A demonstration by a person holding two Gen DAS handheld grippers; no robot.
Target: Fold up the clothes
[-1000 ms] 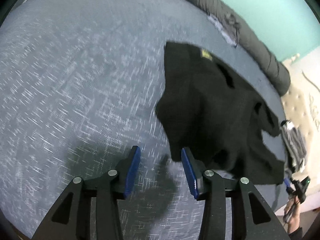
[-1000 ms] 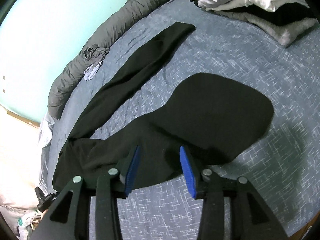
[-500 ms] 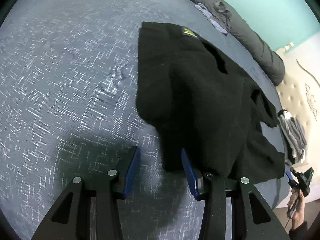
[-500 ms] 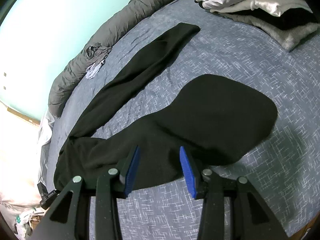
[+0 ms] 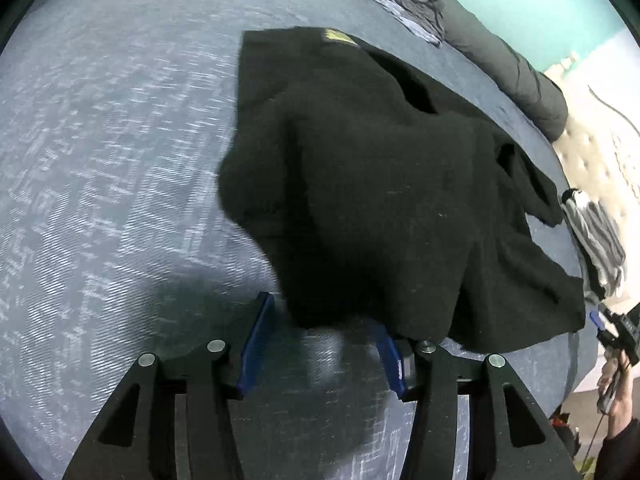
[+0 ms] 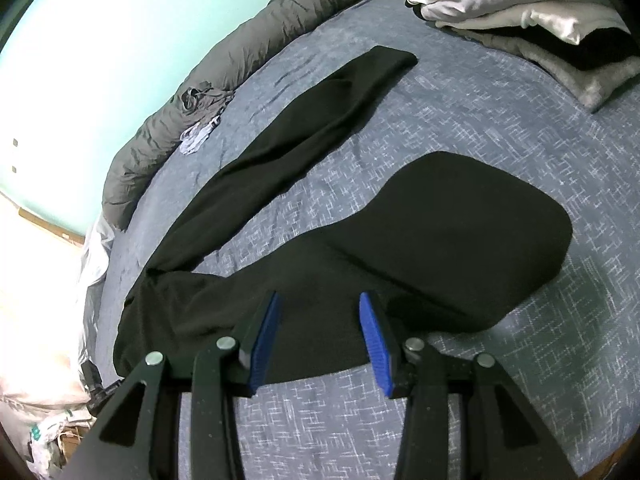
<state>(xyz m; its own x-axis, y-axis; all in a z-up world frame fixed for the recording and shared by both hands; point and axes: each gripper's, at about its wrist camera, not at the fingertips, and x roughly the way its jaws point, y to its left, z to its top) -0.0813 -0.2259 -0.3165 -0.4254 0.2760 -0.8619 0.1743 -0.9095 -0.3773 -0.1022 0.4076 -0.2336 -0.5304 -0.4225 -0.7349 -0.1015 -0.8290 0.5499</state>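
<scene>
Garment: black fleece trousers (image 6: 420, 248), spread on the blue bedspread (image 6: 500, 128), legs splayed. We judge them soft, limp, light (no stiffness to rely on); take hold at a hem or waistband corner. Left gripper (image 5: 326, 340) opening over the waist edge, empty; right gripper (image 6: 318, 336) spread, pinching nothing.

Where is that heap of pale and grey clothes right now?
The clothes pile sits at the top right of the right wrist view, on the blue bedspread, beyond the black trousers' leg ends and near the rolled grey duvet.
</scene>
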